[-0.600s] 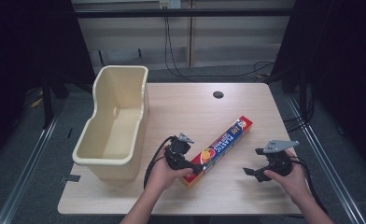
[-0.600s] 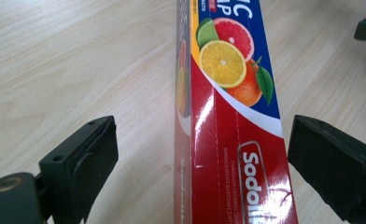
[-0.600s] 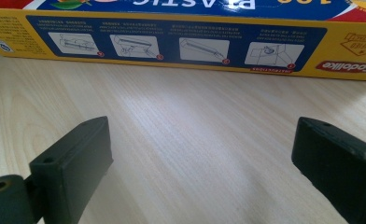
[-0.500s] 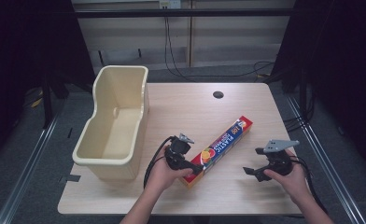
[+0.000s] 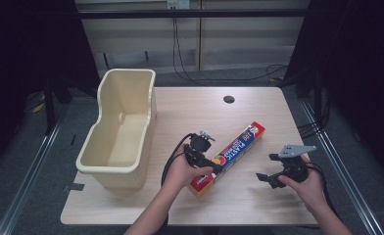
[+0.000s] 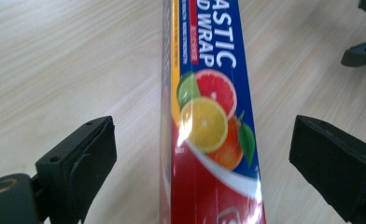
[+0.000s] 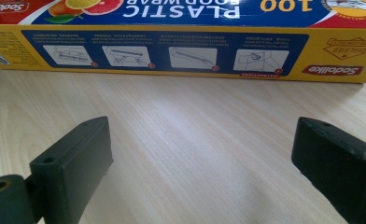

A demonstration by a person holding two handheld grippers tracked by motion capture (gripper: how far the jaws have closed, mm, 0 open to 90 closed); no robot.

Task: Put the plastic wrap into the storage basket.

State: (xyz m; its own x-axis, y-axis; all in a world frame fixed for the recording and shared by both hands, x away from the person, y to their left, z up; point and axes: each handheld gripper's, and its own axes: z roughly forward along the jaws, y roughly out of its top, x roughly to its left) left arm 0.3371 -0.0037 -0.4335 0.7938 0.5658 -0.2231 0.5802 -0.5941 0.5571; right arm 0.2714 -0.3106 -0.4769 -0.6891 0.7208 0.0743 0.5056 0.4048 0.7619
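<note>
Plastic wrap box not yet gripped

Left gripper (image 5: 214, 169) fingers stand open around the plastic wrap box (image 5: 228, 157), lying on the table (image 5: 258, 105); right gripper (image 5: 261, 178), at its 4 o'clock, is open too.

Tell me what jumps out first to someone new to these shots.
The bright plastic wrap box lies diagonally at the table's centre, with the left hand-held gripper straddling its near end, jaws open and clear of its sides. Left of it, a tall cream plastic bin stands at the table edge. The right hand-held gripper, also open, sits apart, facing the box.
</note>
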